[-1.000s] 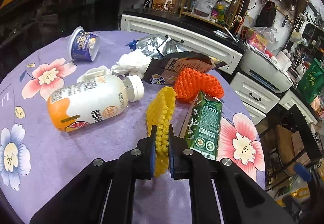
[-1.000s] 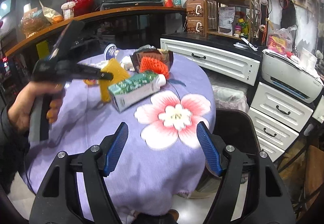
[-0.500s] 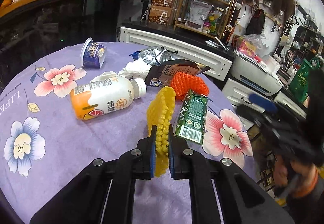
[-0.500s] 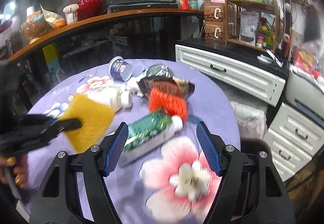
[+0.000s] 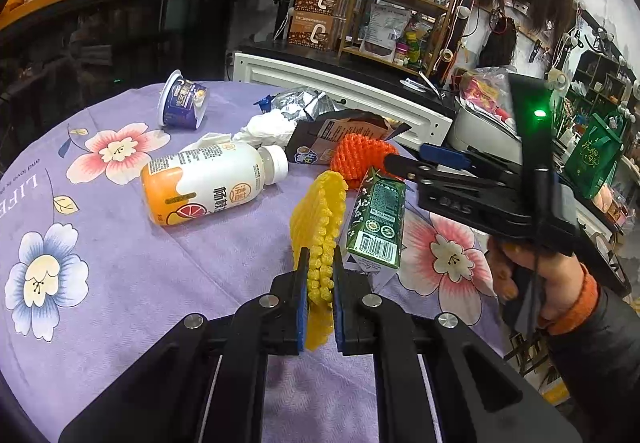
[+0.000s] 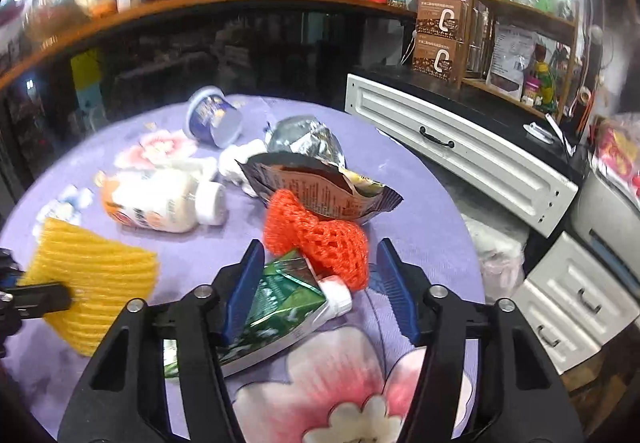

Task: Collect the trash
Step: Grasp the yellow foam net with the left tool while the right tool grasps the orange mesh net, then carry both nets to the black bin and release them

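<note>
Left gripper (image 5: 320, 279) clamped tight, right gripper (image 6: 320, 275) fingers parted, just been closing

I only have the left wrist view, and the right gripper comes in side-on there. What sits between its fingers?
Observer: The right gripper is open, its jaws just having been closing. The capped end of the green drink carton lies between them.
Operator: Anything else in that gap?
Observer: Yes, the orange foam fruit net lies over the carton's white cap, partly between the jaws.
Operator: How does my yellow foam net look from there?
Observer: The yellow foam net shows as a broad flat sheet, with the left gripper clamped on one edge.
</note>
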